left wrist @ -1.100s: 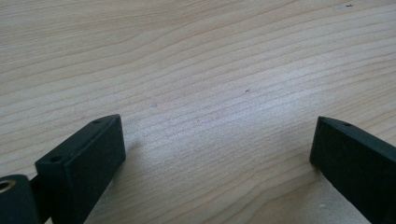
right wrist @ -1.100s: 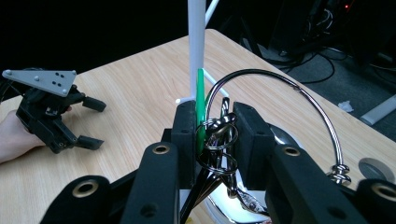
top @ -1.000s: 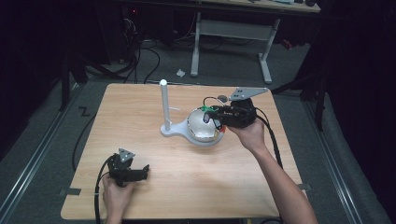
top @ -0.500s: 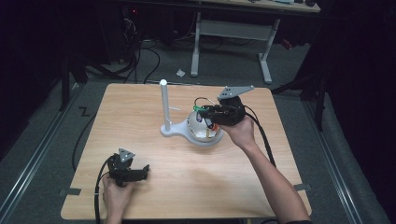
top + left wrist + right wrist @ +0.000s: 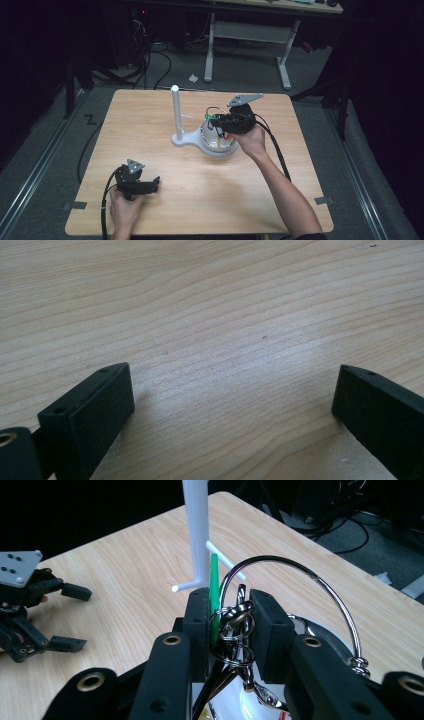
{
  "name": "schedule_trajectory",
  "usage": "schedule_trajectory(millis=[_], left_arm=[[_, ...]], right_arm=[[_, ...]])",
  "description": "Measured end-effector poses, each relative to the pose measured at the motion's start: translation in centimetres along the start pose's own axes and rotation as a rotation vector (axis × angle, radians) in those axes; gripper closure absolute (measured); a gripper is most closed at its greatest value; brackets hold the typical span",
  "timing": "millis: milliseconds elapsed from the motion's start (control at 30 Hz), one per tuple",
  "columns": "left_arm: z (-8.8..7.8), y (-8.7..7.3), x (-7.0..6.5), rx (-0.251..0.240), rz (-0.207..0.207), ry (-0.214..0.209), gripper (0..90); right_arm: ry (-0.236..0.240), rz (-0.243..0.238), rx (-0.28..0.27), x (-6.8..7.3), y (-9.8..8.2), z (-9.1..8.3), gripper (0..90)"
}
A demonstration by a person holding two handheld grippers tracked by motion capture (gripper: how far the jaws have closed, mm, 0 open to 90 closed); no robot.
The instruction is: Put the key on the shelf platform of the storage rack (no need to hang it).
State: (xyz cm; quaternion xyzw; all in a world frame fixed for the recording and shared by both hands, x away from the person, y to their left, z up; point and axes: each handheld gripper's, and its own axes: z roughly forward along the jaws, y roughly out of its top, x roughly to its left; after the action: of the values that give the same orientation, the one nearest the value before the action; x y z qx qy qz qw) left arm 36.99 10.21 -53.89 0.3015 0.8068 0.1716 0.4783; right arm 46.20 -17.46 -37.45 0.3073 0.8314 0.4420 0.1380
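Your right tool (image 5: 229, 622) is clenching the key bunch (image 5: 235, 630) above the bowl (image 5: 218, 145); hooking it on the stand (image 5: 176, 112) seems next, left tool (image 5: 150, 185) released.

Your left gripper (image 5: 150, 184): resting low, jaws spread wide.
Your right gripper (image 5: 230, 614): arm stretched forward, jaws clamped on a key bunch (image 5: 235, 630).

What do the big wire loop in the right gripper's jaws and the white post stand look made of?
Large loop: polished metal, probably steel; it is thin, silvery, with bright mirror-like glints. White post stand: looks like matte plastic, evenly white, with no glints and thin moulded pegs; possibly painted.
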Motion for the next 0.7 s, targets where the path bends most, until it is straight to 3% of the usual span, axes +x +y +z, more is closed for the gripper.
schedule_trajectory(millis=[700], left_arm=[[0.0, 0.0, 0.0, 0.002, -0.004, -0.001, 3.6]], right_arm=[[-0.063, 0.039, 0.034, -1.5, -2.1, 1.9, 71.8]])
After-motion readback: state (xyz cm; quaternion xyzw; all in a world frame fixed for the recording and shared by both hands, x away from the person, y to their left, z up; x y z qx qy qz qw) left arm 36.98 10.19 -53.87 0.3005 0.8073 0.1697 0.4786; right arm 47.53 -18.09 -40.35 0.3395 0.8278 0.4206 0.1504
